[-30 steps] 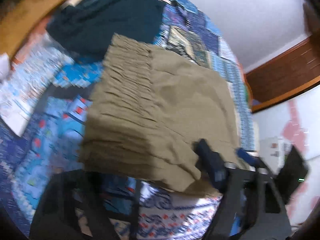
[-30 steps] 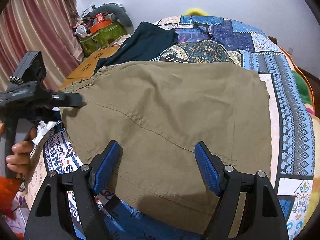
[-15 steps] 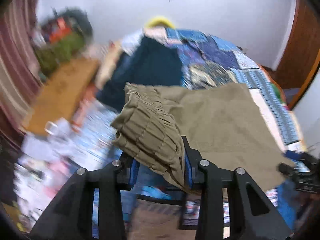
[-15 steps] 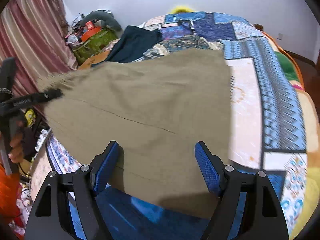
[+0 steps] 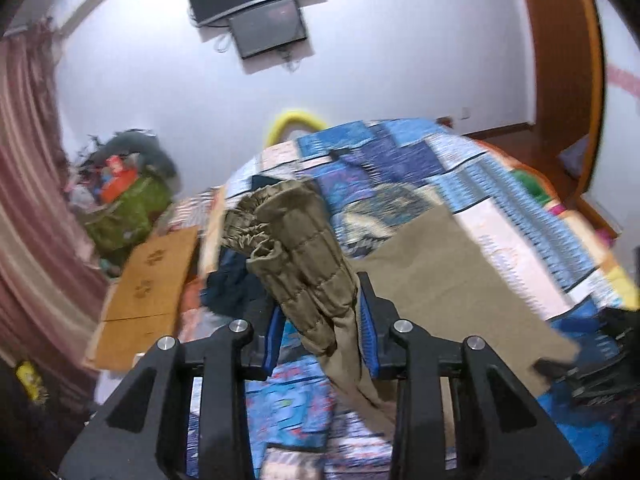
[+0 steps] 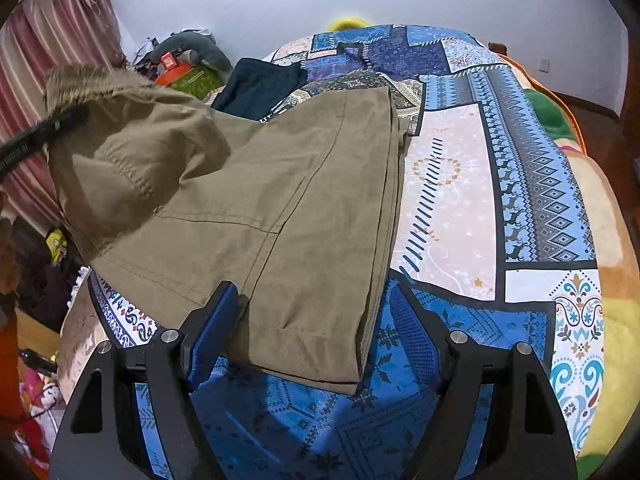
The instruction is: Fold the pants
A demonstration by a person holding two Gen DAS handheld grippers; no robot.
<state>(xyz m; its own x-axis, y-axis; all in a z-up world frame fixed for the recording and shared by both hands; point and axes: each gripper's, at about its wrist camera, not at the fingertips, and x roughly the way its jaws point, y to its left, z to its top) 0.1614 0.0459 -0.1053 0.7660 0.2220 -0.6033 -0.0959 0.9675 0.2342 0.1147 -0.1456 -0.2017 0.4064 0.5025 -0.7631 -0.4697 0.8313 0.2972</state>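
Olive pants lie on the patchwork quilt, folded lengthwise. Their gathered waistband is raised off the bed, bunched between the blue pads of my left gripper, whose jaws are closing on it. From the right wrist view the left gripper shows as a dark blurred bar at the far left under the lifted waistband. My right gripper stands open low over the near edge of the pants, the cloth lying flat between its fingers without the pads touching it. It appears dimly at the lower right of the left wrist view.
A dark navy garment lies on the bed beyond the pants. Left of the bed are a cardboard sheet, a green bag with clutter and a striped curtain. A screen hangs on the far wall.
My left gripper has closed on the waistband and lifted it up off the bed, rolling upright. The pants' left end now hangs raised. The right gripper shifted a little along the near edge.
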